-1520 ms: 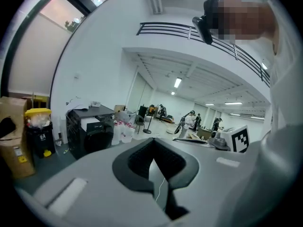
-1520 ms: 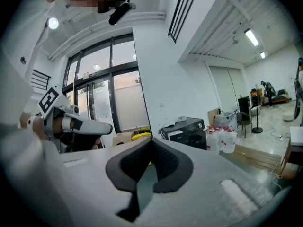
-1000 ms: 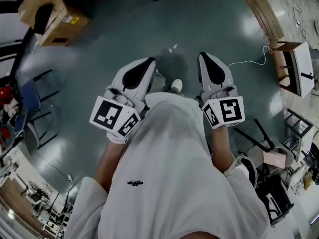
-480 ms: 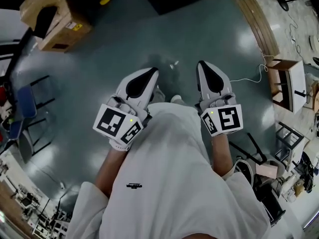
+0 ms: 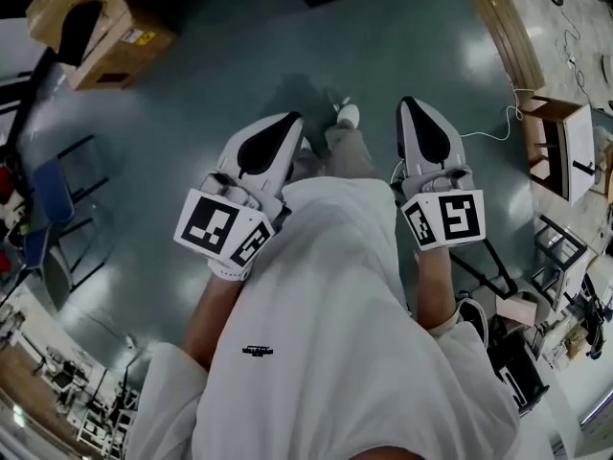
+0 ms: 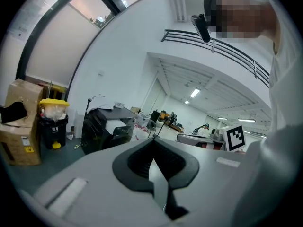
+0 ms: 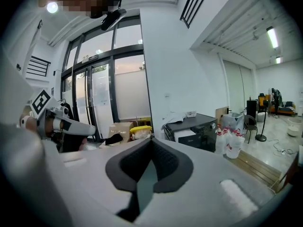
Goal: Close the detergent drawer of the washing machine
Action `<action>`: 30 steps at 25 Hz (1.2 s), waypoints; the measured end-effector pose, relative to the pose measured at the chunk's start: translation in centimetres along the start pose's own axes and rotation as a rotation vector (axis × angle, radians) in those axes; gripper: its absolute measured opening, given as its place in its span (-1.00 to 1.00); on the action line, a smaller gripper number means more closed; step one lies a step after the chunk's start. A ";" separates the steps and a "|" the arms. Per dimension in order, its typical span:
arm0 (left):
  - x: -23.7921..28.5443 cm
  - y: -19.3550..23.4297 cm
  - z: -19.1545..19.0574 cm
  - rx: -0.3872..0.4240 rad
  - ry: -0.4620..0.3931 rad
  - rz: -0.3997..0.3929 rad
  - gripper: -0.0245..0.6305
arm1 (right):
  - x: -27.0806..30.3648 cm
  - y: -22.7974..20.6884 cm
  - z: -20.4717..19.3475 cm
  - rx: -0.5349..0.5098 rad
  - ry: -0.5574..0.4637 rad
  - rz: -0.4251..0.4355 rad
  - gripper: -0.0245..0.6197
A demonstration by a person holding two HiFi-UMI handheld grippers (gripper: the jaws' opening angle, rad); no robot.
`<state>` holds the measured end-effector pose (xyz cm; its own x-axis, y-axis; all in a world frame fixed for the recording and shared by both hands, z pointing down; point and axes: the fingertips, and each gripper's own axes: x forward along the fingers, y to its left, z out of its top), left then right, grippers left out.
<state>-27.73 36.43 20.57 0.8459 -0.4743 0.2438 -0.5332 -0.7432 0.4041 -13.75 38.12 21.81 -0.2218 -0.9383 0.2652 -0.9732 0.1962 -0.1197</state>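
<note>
In mid-frame of the head view: the left claw [image 5: 286,120] and the right claw [image 5: 411,103] are held side by side ahead of the person's white shirt [image 5: 326,333]. Both point toward the top edge, above the grey floor [image 5: 192,103].
Left claw: in the left gripper view its jaws are pressed together at the tips, with nothing between them.
Right claw: in the right gripper view its jaws likewise meet tip to tip, pinching nothing.
Marker cubes: one sits at the rear of each claw, the left cube [image 5: 222,226] left of the shirt and the right cube [image 5: 445,220] at its right.
Dark appliance [image 7: 196,126]: a boxy unit right of centre in the right gripper view, against the white wall, and left of centre in the left gripper view. It is probably the washing machine, well apart from both claws.
Task's thing: the detergent drawer is too small and dark in every view to tell whether it stands out or sits flush.
Cardboard box [image 5: 96,32]: upper left corner of the head view, on the floor.
Yellow-lidded bin [image 6: 53,119]: just right of the box in the left gripper view, left of the appliance.
White shoe [image 5: 349,115]: between the two claws, toward the top.
Wooden strip [image 5: 506,36]: curves down the upper right of the head view.
White containers [image 7: 231,143]: right of the appliance in the right gripper view.
</note>
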 end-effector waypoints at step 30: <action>22.5 3.2 10.2 0.097 -0.008 0.048 -0.87 | 13.1 -18.5 6.2 0.078 -0.094 0.102 -0.92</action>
<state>-10.50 18.56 18.37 0.8196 -0.5137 0.2535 -0.5717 -0.7616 0.3050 1.69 20.42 21.56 -0.3089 -0.9380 0.1574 -0.9375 0.2725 -0.2165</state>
